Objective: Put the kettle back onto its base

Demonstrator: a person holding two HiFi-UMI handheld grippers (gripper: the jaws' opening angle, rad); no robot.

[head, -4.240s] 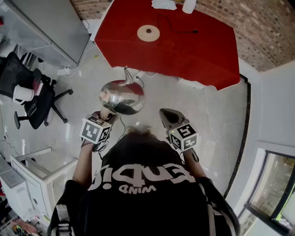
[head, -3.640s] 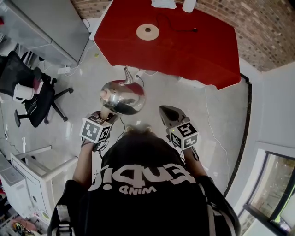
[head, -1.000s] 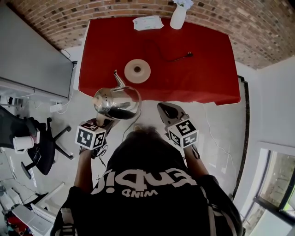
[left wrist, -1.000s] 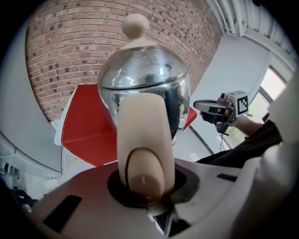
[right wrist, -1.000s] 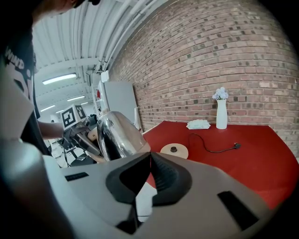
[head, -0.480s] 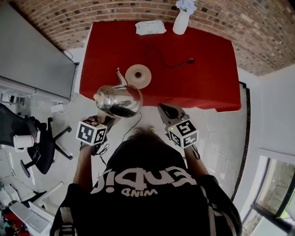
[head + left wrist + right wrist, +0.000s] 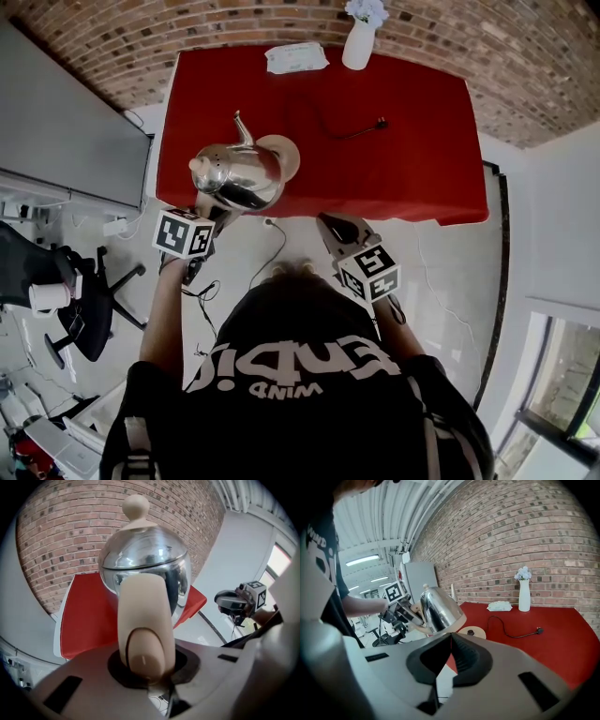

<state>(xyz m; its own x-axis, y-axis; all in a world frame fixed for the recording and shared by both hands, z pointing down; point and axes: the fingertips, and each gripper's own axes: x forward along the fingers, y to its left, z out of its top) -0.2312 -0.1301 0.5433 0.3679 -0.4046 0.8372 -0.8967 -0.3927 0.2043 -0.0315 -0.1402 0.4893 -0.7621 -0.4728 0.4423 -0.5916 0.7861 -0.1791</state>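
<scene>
Over the red table (image 7: 394, 159) at last! The kettle (image 7: 239, 173) has come in from above the floor and hangs nearly over its base (image 7: 472, 632), handle clamped in the left gripper (image 7: 214, 216). The right gripper (image 7: 336, 228) is closed and empty. Lowering remains.

1. One kettle (image 7: 239, 173), on the left.
2. One base (image 7: 292, 152), partly behind the kettle.
3. One table (image 7: 422, 169), red, on the far side.
4. One vase (image 7: 357, 44), at the table's far edge.
5. One pack of wipes (image 7: 295, 58), left of the vase.
6. One cord (image 7: 512, 636), with one plug (image 7: 538, 630).
7. Two grippers: left gripper (image 7: 213, 216), right gripper (image 7: 330, 225).
8. One office chair (image 7: 82, 302), near left.
</scene>
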